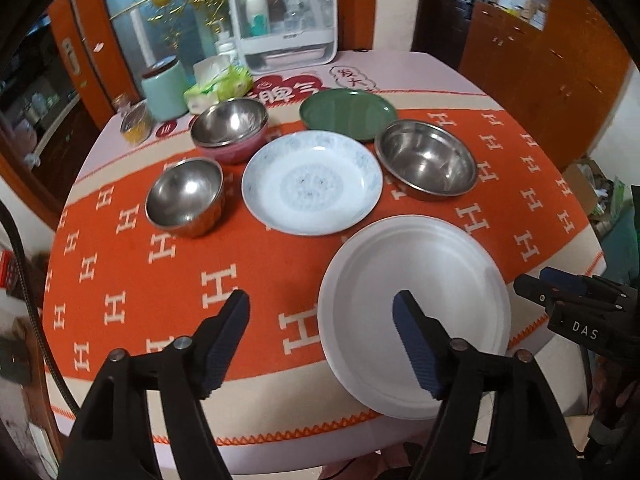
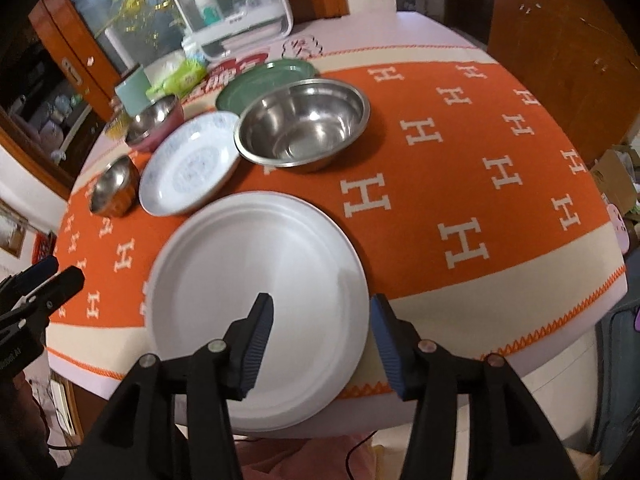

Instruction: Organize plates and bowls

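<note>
A large white plate (image 1: pixel 416 312) (image 2: pixel 256 304) lies at the table's near edge. Behind it sit a blue-patterned white plate (image 1: pixel 312 182) (image 2: pixel 188 164), a green plate (image 1: pixel 346 110) (image 2: pixel 240 88), a wide steel bowl (image 1: pixel 426 158) (image 2: pixel 302 120), a small steel bowl (image 1: pixel 184 196) (image 2: pixel 112 186) and a steel bowl with pink outside (image 1: pixel 229 128) (image 2: pixel 154 122). My left gripper (image 1: pixel 322 308) is open and empty above the cloth beside the white plate's left rim. My right gripper (image 2: pixel 322 312) is open, its jaws either side of the white plate's near right rim, not touching it visibly.
An orange cloth with white H marks (image 1: pixel 168 280) (image 2: pixel 460 184) covers the round table. At the back stand a white storage box (image 1: pixel 284 16) (image 2: pixel 232 8), a mint canister (image 1: pixel 164 88), a tissue pack (image 1: pixel 218 86) and a jar (image 1: pixel 136 124). Wooden cabinets (image 1: pixel 540 60) stand right.
</note>
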`<action>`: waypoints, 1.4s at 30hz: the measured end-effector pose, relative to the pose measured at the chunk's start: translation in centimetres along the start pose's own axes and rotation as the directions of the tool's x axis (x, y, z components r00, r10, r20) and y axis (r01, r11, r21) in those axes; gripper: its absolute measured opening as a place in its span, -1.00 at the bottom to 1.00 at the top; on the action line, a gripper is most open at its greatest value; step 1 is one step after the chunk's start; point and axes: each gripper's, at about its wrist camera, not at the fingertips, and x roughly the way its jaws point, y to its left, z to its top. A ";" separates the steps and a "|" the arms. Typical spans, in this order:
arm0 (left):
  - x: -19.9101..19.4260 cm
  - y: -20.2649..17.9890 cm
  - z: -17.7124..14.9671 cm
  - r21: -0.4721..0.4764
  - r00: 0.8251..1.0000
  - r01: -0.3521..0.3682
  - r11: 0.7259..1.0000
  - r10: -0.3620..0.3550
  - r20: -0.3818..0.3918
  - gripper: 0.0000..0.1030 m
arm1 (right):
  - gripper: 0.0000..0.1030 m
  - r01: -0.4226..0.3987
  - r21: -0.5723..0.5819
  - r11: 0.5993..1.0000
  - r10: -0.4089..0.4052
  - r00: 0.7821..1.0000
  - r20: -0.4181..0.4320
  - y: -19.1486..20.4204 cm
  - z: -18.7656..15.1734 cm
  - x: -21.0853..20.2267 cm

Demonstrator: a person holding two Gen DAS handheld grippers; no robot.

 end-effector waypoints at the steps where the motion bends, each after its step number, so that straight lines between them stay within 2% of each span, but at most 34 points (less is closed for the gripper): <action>1: -0.3 0.0 0.1 0.009 1.000 0.010 1.000 -0.010 0.004 0.47 | -0.01 -0.001 0.005 1.000 0.001 1.000 0.015 0.1 -0.2 -0.4; 6: -1.3 -0.4 1.0 0.024 0.998 0.055 0.998 -0.055 -0.001 0.58 | 0.20 -0.007 0.013 1.000 0.006 0.998 0.064 0.5 -0.7 -2.2; 11: -1.9 -1.1 2.4 0.028 0.996 0.085 0.996 -0.085 -0.009 0.70 | 0.22 -0.030 0.017 0.999 0.027 0.992 0.127 -0.1 0.1 -3.5; 16: -1.6 -2.3 3.8 0.008 0.996 0.088 0.996 -0.088 -0.029 0.71 | 0.29 -0.065 0.003 0.998 0.063 0.984 0.167 -1.5 1.6 -4.3; 27: 0.0 -4.9 8.4 -0.103 0.999 0.012 0.995 -0.017 -0.044 0.71 | 0.35 -0.147 -0.079 0.986 0.159 0.970 0.185 -6.1 8.0 -4.1; 33: 1.8 -5.7 11.7 -0.176 0.998 -0.039 0.984 0.030 -0.050 0.71 | 0.35 -0.203 -0.117 0.972 0.221 0.958 0.180 -8.6 12.7 -2.7; 42: 4.5 -5.1 16.3 -0.247 0.992 -0.119 0.962 0.108 -0.057 0.71 | 0.35 -0.268 -0.184 0.946 0.297 0.942 0.156 -9.6 20.0 0.5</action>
